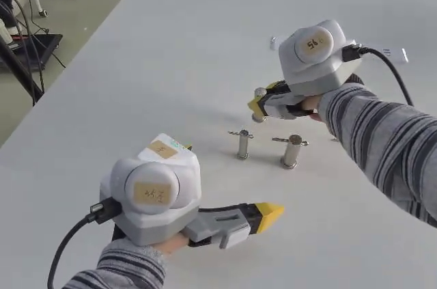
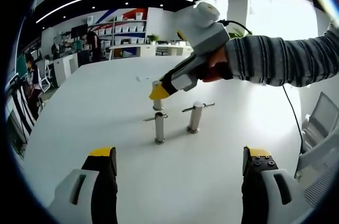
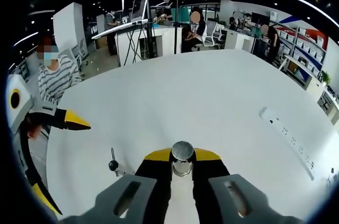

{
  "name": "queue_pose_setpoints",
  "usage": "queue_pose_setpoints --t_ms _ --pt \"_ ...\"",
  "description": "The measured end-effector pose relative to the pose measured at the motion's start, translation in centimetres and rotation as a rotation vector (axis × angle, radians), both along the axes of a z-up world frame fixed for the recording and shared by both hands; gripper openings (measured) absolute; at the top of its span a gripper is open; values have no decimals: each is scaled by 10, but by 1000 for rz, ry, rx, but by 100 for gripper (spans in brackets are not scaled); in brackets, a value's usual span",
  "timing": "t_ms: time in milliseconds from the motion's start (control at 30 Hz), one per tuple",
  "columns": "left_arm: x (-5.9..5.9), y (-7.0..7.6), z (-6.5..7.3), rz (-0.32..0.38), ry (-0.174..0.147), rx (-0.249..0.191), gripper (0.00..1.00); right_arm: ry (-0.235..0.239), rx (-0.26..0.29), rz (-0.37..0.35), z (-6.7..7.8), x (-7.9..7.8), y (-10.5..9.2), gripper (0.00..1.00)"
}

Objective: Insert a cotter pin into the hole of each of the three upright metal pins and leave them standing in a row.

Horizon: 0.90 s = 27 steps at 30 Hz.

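In the head view the far pin point(image 1: 260, 92) shows little but its head, since the right tongs point(image 1: 258, 106) cover its shaft. In the right gripper view the jaws press its sides and hide its lower shaft, so its hole cannot be seen. Another pin point(image 3: 113, 166) there is half behind a jaw and too small to read. Near the counter's point(image 1: 171, 63) far edge, the power strip's point(image 1: 395, 53) middle is hidden.

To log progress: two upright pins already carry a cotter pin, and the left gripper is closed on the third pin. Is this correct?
The side is wrong: the right gripper is closed on the third pin, as the right gripper view shows. The left gripper is open, apart from the other two pins. The rest holds.
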<state>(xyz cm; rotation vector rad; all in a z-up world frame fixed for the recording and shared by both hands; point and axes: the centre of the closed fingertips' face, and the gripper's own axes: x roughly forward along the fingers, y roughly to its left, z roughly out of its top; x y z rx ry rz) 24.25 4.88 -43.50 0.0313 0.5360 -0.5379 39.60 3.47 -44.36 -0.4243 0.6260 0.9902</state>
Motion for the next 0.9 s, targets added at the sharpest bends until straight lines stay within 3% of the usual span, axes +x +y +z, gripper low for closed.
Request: queue_pose_setpoints --t_ms 200,300,500,900 --pt "-2 -2 0 -4 6 7 99 -5 -15 -46 6 -4 -32 8" --pt "-3 -3 2 -6 -10 14 99 -11 -19 -78 6 -3 -46 8" --pt "-5 -6 1 -7 1 17 98 -3 -23 -123 6 -11 -75 8" --pt "-5 -7 4 15 12 -7 96 0 -74 -166 2 -27 -133 8"
